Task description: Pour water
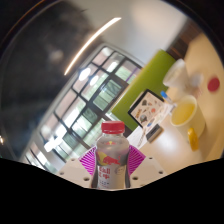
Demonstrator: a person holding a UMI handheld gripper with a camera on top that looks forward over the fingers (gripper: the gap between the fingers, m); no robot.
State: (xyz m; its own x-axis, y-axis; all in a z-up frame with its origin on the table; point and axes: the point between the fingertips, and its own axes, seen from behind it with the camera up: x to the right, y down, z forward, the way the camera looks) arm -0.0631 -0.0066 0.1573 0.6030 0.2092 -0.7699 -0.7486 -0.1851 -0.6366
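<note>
Presently my gripper (111,170) has its pink pads (92,160) pressed against both sides of a bottle (112,158), closed on it and holding it upright between my fingers. The bottle is smooth clear plastic, cylindrical, with a ribbed red cap (113,128) and a printed label; its contents cannot be told. Beyond it lie a white table (200,150), a yellow cup (187,115), and a tablet (150,105).

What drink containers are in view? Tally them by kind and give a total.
Pink-capped bottle, clamped in the hand-held gripper: 1
Yellow cup: 1
Clear container: 1
Total: 3
</note>
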